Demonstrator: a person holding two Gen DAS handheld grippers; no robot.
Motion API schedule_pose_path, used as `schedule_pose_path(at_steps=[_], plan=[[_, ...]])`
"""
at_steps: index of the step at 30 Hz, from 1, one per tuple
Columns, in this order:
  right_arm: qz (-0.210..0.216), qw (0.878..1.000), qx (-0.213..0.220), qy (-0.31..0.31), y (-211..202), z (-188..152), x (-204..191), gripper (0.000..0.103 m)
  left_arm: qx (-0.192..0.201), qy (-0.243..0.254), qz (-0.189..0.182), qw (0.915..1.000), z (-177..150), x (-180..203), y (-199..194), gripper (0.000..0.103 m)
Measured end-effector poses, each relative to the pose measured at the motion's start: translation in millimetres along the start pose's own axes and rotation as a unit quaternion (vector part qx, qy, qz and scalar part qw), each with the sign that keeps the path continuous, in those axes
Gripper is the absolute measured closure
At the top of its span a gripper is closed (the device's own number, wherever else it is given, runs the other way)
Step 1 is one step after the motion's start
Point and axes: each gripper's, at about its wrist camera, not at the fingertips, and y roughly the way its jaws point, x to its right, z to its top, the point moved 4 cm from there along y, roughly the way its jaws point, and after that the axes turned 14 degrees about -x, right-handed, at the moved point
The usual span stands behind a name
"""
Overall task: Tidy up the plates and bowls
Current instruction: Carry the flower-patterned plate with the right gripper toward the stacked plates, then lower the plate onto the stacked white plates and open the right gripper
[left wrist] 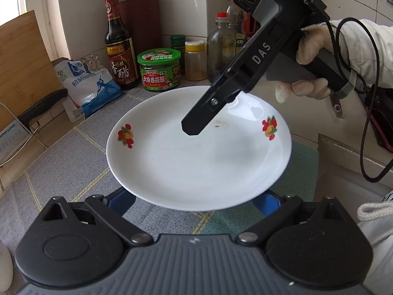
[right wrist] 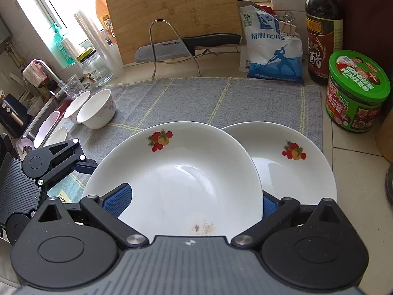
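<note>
1. Right tongs point(right wrist: 196, 200) grip the near rim of the upper plate point(right wrist: 176, 172): one blue pad point(right wrist: 118, 200) presses on the inner face, the other sits below the rim on the far side. Clamped on it, I'd say.
2. Left tongs point(left wrist: 196, 201) reach under the opposite rim of that same plate point(left wrist: 196, 147). Blue pads show either side beneath it, spread wide; whether they actually pinch the rim I cannot tell.
3. The key relation: a second plate point(right wrist: 294, 162) lies just beyond and to the right of the right tongs, partly tucked under the held one. Stacking looks like a short slide that way, with the right tongs nearer.
4. Further out to the left, two bowls point(right wrist: 95, 110) rest on the grey mat point(right wrist: 196, 98) on the bench point(right wrist: 348, 162).
5. Beyond them: a knife rack point(right wrist: 172, 46), a salt bag point(right wrist: 272, 51) and a green jar point(right wrist: 356, 91).
</note>
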Motion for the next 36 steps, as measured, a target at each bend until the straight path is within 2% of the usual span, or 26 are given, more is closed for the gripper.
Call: schedule_pose_path(at_steps=[16, 36], plan=[[0.007, 1.0, -0.006, 0.025, 6.5, -3.2, 39.2, 0.0, -0.008, 0.003, -0.004, 0.9999, 23.1, -2.0, 26.0, 0.003], [0.002, 0.999, -0.011, 0.031, 7.7, -7.0, 49.9, 0.0, -0.016, 0.008, -0.002, 0.9998, 29.4, -8.6, 38.1, 0.003]])
